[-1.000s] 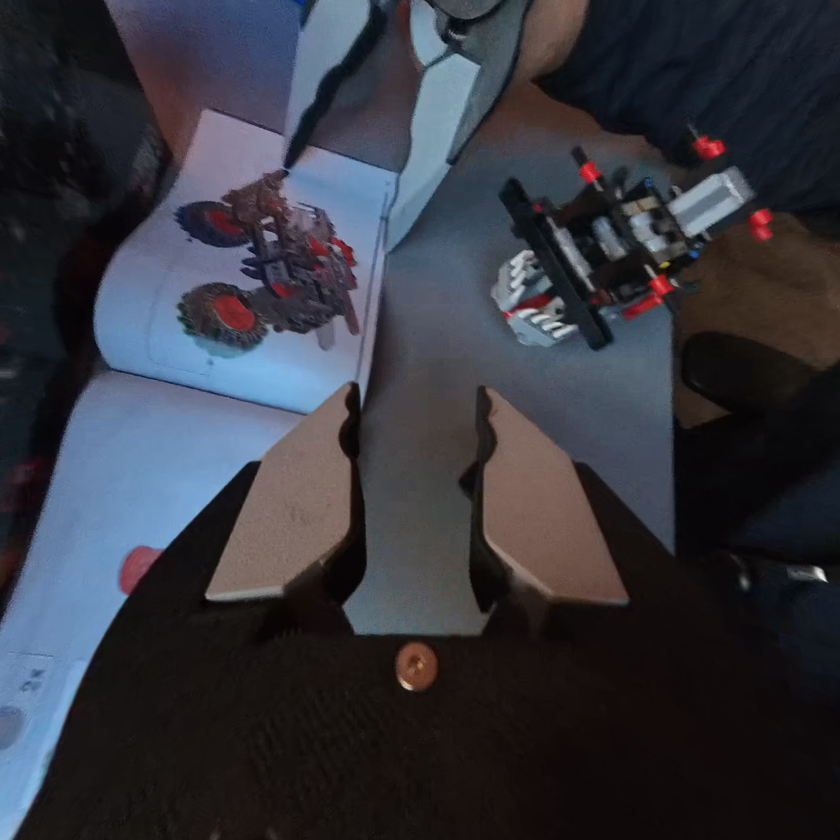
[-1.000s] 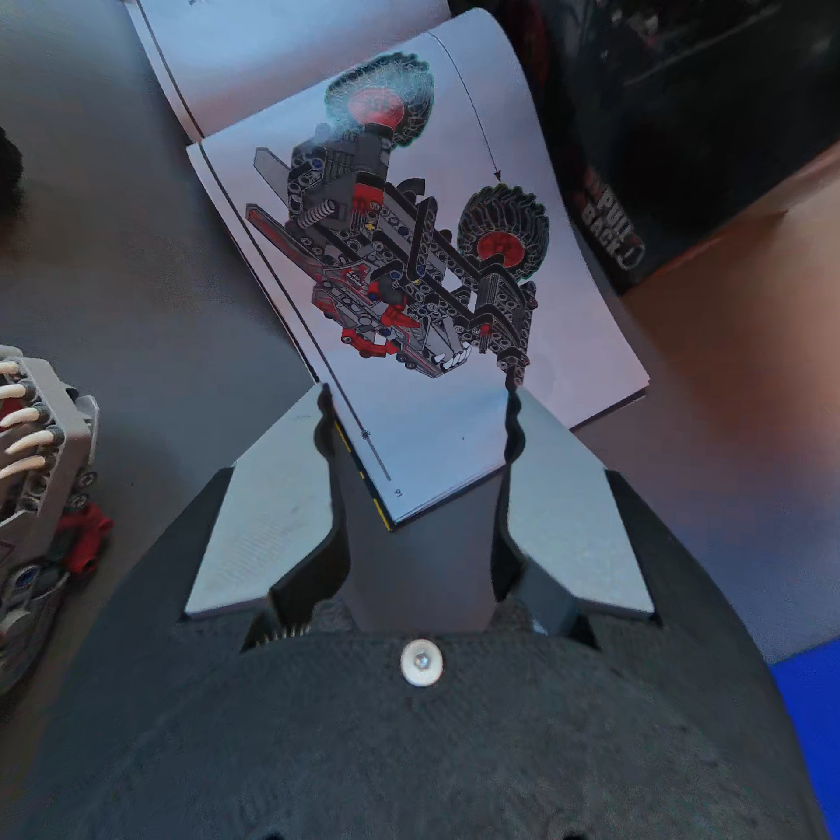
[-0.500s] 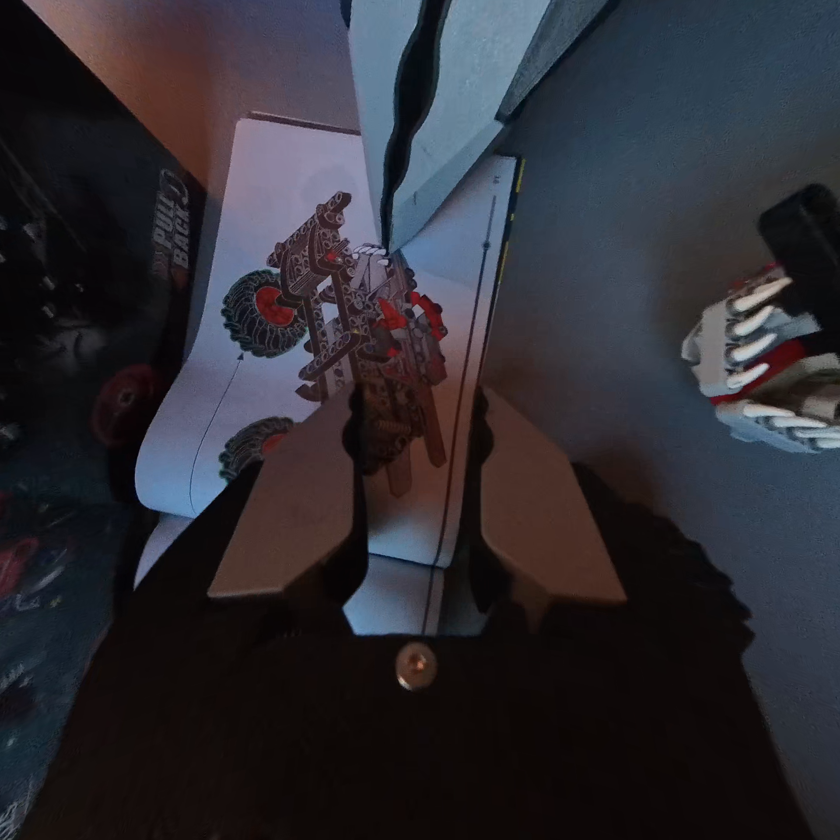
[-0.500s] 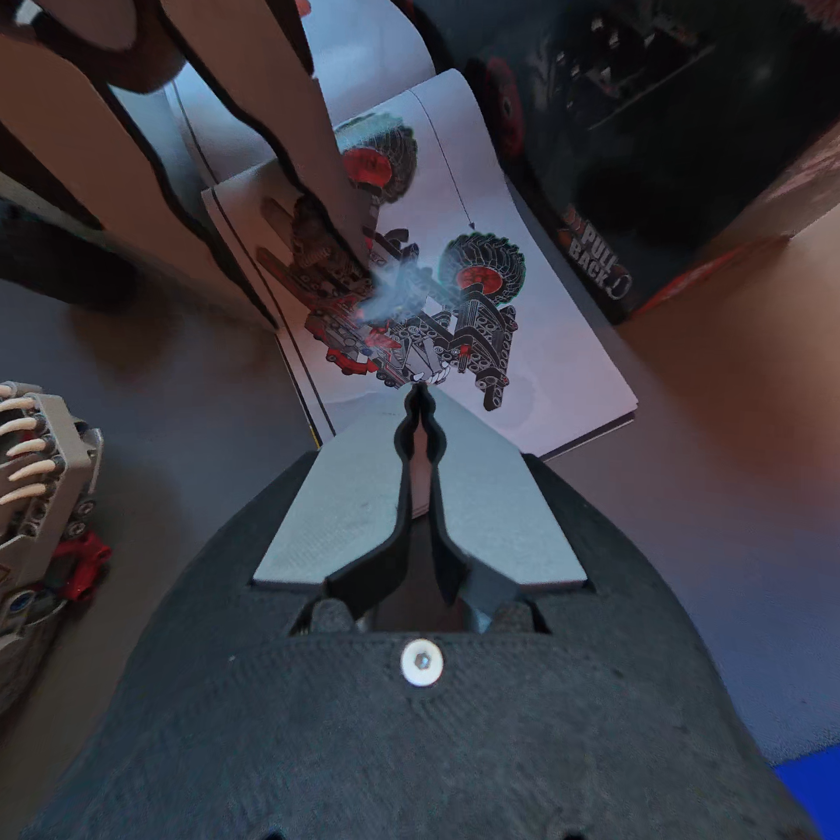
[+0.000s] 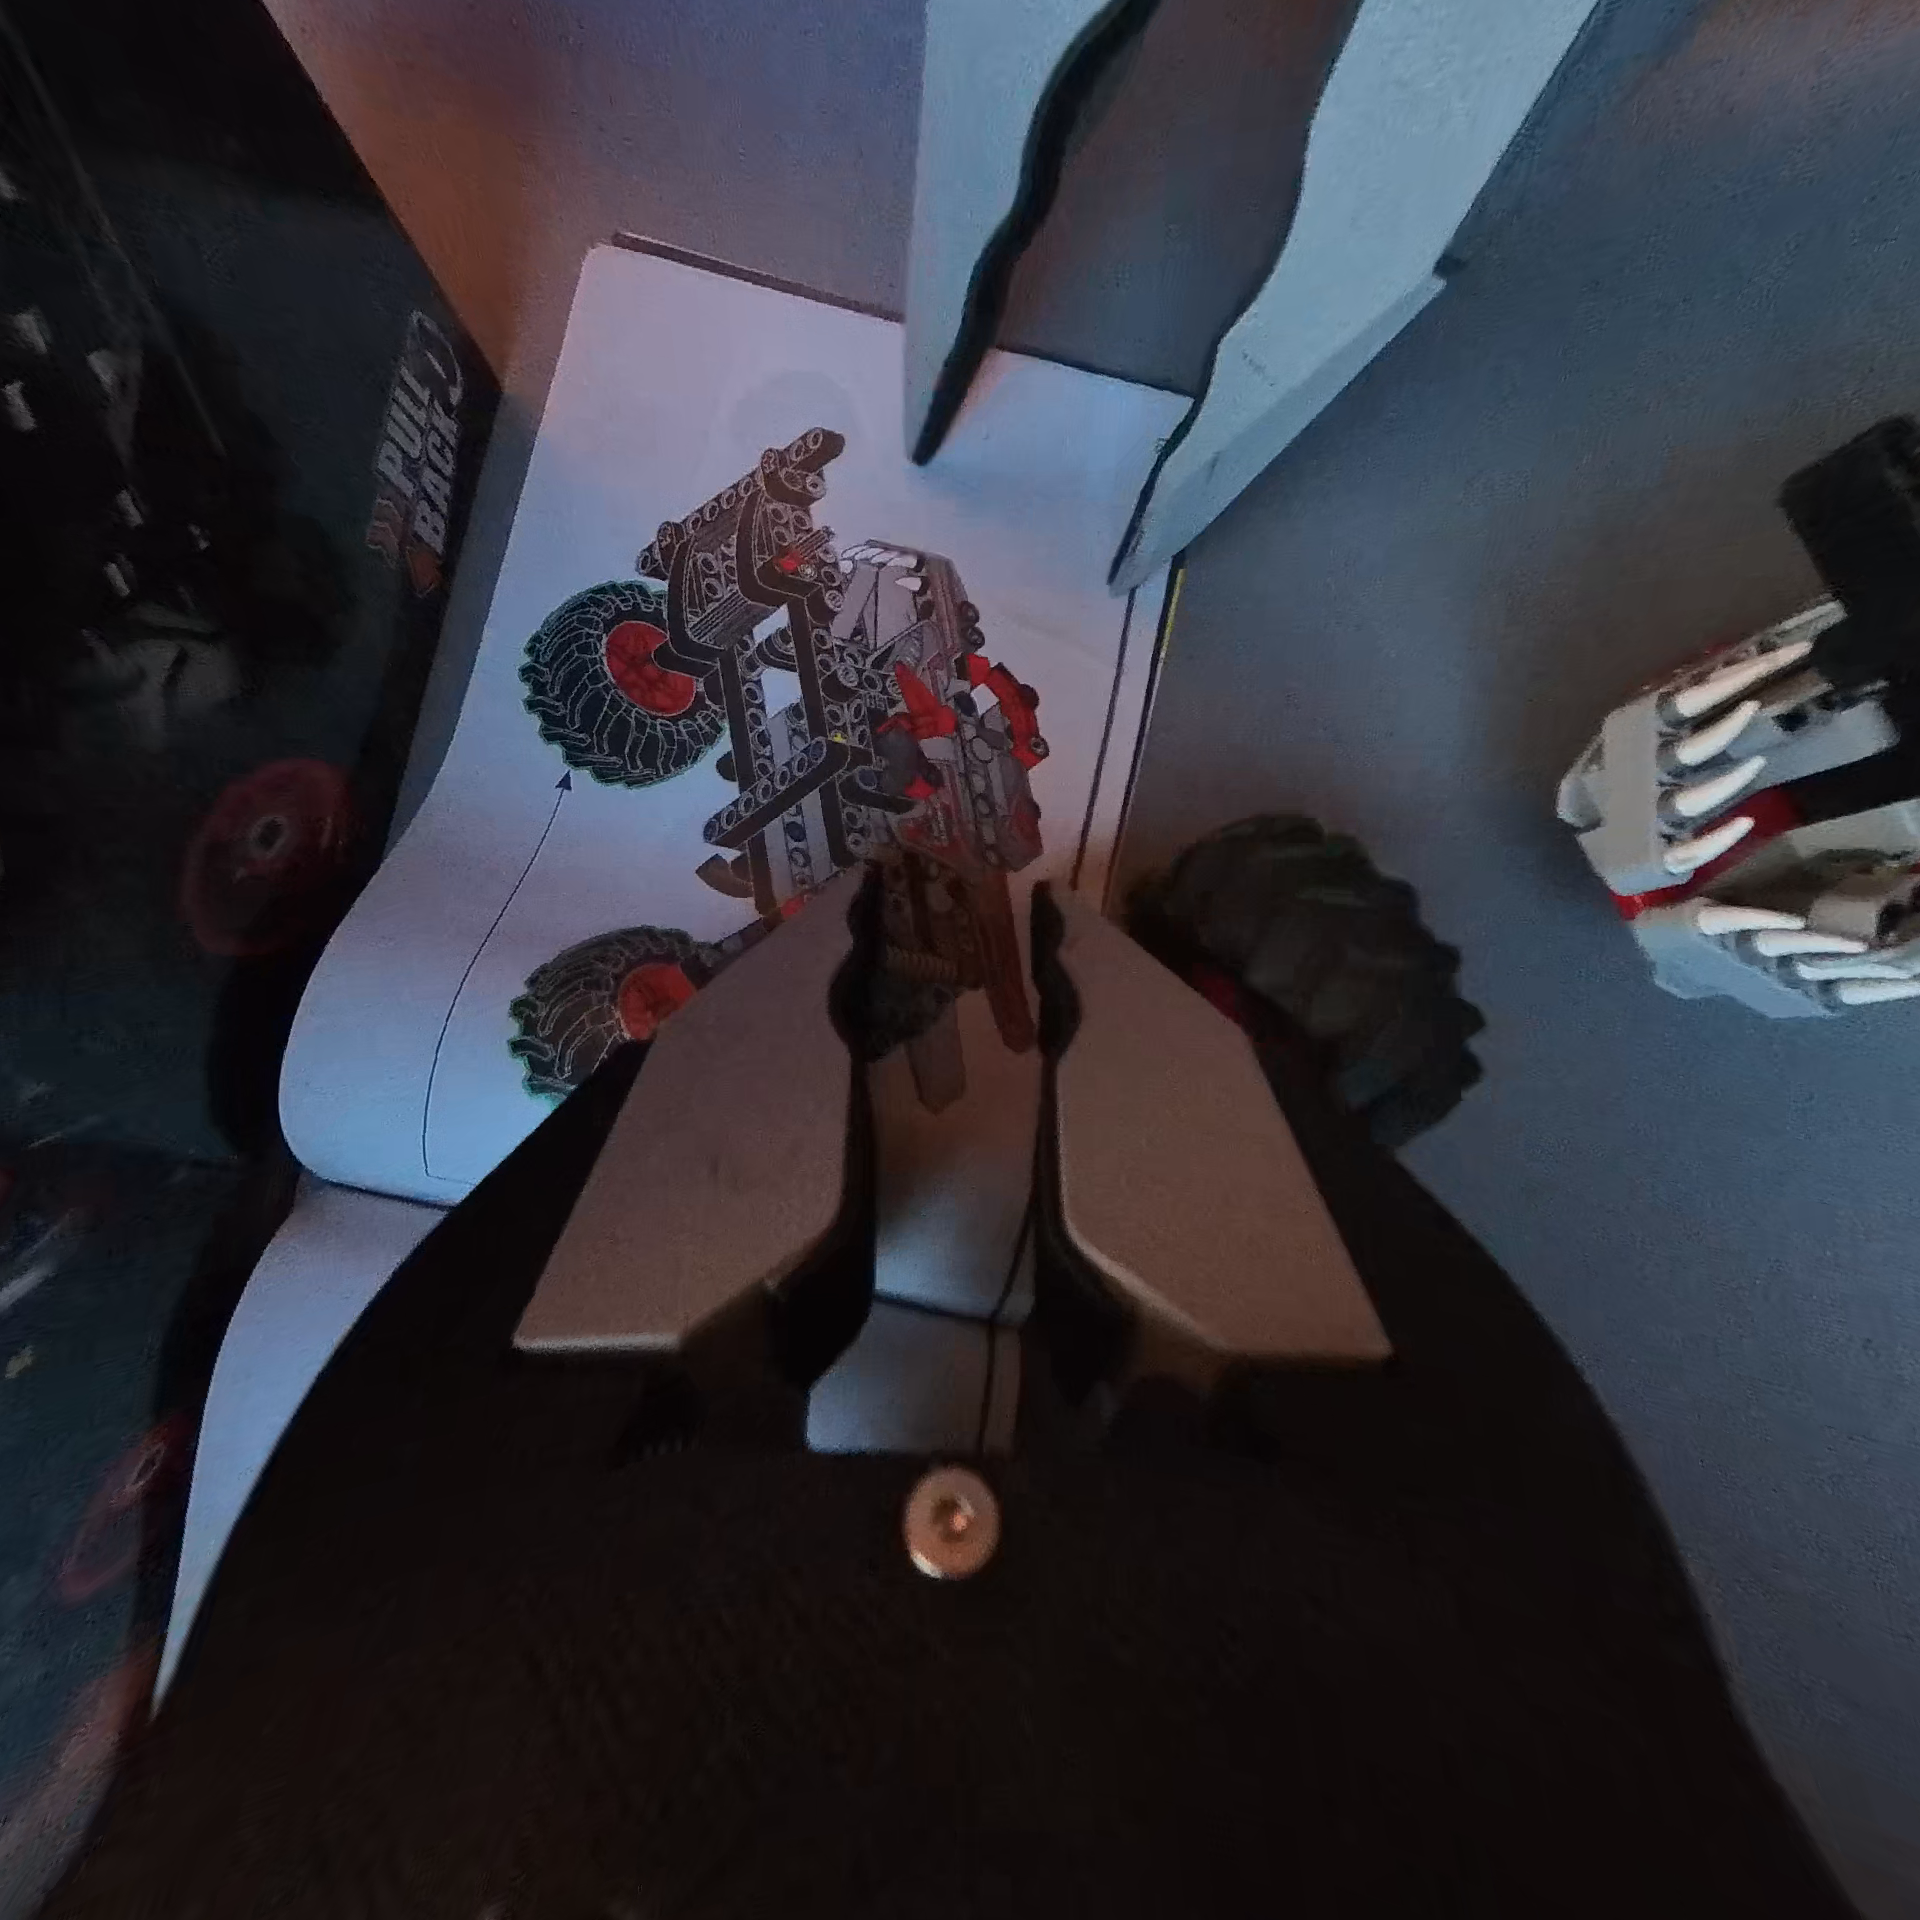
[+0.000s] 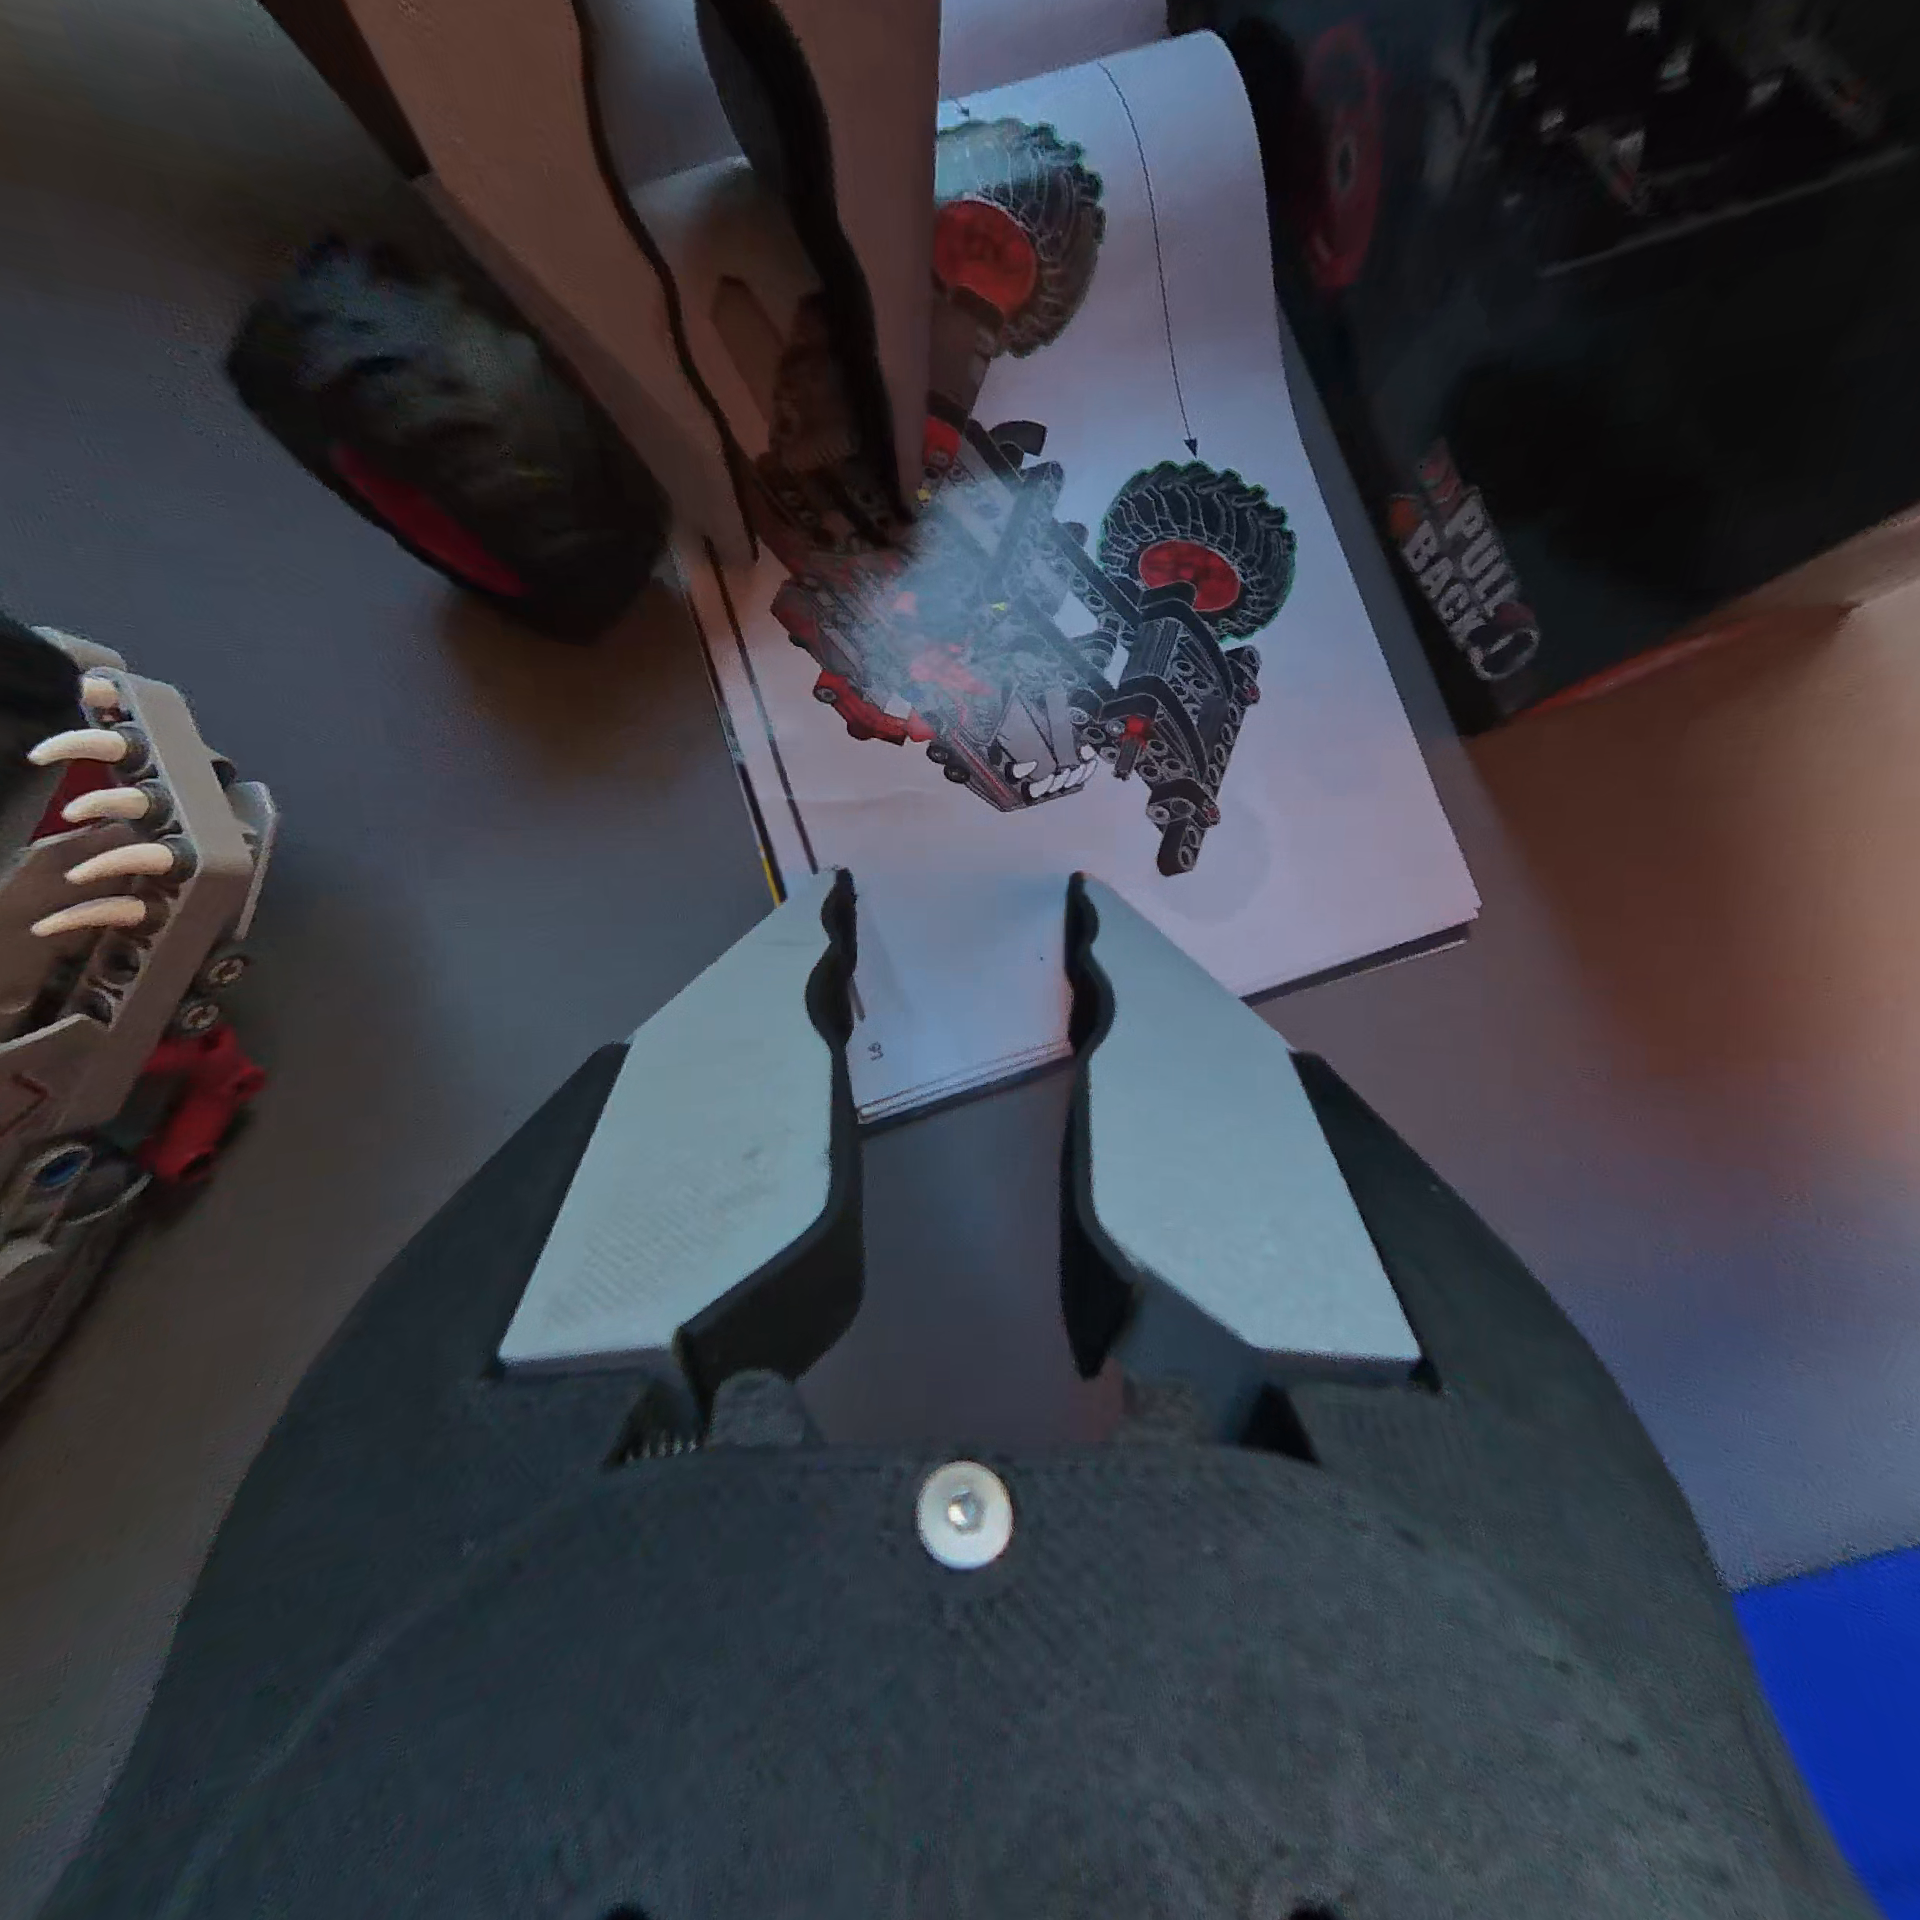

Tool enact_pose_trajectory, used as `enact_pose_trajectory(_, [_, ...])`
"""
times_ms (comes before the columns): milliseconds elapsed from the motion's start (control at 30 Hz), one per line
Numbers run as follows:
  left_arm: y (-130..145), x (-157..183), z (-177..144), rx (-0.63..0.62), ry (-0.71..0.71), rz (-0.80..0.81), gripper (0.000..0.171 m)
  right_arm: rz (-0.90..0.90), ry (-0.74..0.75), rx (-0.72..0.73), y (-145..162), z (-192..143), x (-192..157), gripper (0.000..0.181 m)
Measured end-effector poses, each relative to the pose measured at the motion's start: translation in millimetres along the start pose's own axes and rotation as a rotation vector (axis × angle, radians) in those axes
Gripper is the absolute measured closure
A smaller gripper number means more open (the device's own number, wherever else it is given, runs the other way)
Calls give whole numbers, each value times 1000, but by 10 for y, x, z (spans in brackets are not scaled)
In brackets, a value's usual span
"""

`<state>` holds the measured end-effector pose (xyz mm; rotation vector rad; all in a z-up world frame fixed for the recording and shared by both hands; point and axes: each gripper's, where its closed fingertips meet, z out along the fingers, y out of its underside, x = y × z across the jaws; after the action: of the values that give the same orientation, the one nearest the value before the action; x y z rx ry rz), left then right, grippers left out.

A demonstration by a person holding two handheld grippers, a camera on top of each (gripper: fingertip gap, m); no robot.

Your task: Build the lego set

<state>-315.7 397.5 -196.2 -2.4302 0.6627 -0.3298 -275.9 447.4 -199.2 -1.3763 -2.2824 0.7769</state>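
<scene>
1. Left wrist view: the left gripper (image 5: 945,925) is seen at centre with its jaws parted and nothing held, poised over the open instruction booklet (image 5: 644,436). A loose tyre (image 5: 1340,966) is parked just right of the jaws, and the half-built model (image 5: 1745,821) sits at the right edge on the desk (image 5: 1558,1351).

2. Right wrist view: the right gripper (image 6: 956,914) is shown with jaws parted, empty, at the booklet's near corner. The tyre is probably best grabbed squarely across its tread, so it can't be rolled away.

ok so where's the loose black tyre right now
The tyre lies on the grey table, just right of the open instruction booklet in the left wrist view, beside the left gripper fingers, with the grey toothed model further right.
</scene>
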Motion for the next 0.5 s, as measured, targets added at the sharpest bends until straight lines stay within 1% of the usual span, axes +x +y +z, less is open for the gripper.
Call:
enact_pose_trajectory(100, [-9, -3, -2, 12, 14, -14, 147, -15, 2, 49, -25, 13, -36, 155])
enact_pose_trajectory(133, [-13, 0, -1, 15, 20, -17, 147, -19, 8, 58, -30, 18, -31, 162])
enact_pose_trajectory(167, [-20, 1, 3, 17, 25, -22, 147, -31, 23, 64, -42, 27, -19, 175])
enact_pose_trajectory(200, [-31, 5, 9, 18, 32, -30, 146, -57, 47, 71, -58, 43, -5, 181])
enact_pose_trajectory(300, [-51, -12, 21, 7, 26, -27, 144, -80, 43, 67, -94, 72, -32, 181])
enact_pose_trajectory(367, [-60, -11, 29, -2, 23, -17, 144, -48, 30, 66, -101, 75, -28, 181])
enact_pose_trajectory(433, [-82, -2, 46, -5, 22, -1, 137, -9, 13, 87, -118, 88, -21, 181])
enact_pose_trajectory(500, [-112, 16, 59, -12, 21, 7, 125, 6, 13, 95, -130, 96, -3, 181])
